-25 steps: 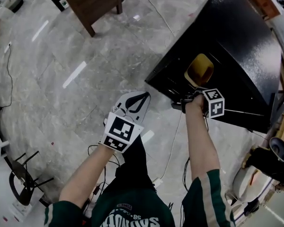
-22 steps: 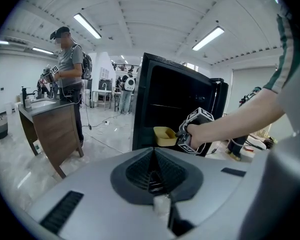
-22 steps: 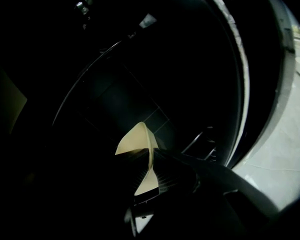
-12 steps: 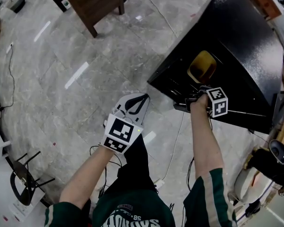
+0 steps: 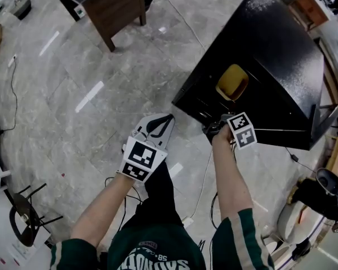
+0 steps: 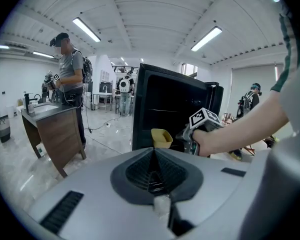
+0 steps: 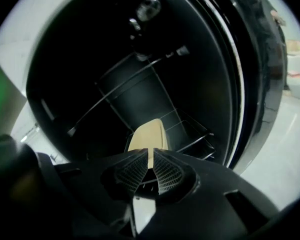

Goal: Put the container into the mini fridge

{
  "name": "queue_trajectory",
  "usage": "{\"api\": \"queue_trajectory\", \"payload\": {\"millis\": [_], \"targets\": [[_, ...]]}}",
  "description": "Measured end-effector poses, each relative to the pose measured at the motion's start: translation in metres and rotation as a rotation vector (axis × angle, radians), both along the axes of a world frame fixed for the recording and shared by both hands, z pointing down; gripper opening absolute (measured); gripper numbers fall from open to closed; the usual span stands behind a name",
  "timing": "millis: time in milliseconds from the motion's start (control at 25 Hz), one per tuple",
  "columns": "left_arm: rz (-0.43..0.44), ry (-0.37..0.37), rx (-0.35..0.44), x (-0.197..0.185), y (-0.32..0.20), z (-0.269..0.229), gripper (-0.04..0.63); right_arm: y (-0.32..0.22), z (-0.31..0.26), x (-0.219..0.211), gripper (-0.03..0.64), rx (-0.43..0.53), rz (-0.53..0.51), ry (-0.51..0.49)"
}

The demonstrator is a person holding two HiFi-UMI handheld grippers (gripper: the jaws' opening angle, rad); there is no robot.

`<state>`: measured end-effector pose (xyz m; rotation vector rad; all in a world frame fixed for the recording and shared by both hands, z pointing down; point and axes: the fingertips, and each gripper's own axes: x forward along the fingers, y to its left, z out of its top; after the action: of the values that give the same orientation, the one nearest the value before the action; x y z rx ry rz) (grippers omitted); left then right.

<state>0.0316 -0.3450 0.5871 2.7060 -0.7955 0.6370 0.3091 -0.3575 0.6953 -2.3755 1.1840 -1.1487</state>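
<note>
The right gripper (image 7: 151, 152) has its fingers clenched on the rim of the yellow container (image 7: 146, 133), which it holds at the open front of the black mini fridge (image 5: 276, 55), above a wire shelf (image 7: 190, 129). The left gripper (image 6: 153, 152) hangs apart over the floor, fingers pressed together on nothing

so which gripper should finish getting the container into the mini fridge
Right. The right gripper pinches the container at the open mini fridge; the left gripper is shut, empty, over the floor.
</note>
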Motion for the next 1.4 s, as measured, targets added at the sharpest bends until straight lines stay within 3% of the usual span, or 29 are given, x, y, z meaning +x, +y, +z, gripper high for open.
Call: {"api": "queue_trajectory", "payload": {"millis": [120,280,680,1080,1400], "targets": [[0.004,-0.004,0.007,-0.001,0.01,-0.008,0.014,0.009,-0.013,-0.018,0.046,-0.027,-0.102,0.057],[0.003,-0.002,0.027,-0.005,0.021,-0.024,0.014,0.013,-0.046,-0.044,0.046,-0.034,-0.288,0.218],[-0.037,0.039,0.05,-0.032,0.071,-0.067,0.014,0.078,-0.14,-0.129,0.046,0.093,-0.558,0.412],[-0.047,0.059,0.11,-0.052,0.143,-0.115,0.014,0.183,-0.193,-0.193,0.046,0.145,-0.687,0.425],[-0.027,0.044,0.111,-0.047,0.188,-0.131,0.014,0.231,-0.226,-0.203,0.046,0.187,-0.732,0.459]]}}
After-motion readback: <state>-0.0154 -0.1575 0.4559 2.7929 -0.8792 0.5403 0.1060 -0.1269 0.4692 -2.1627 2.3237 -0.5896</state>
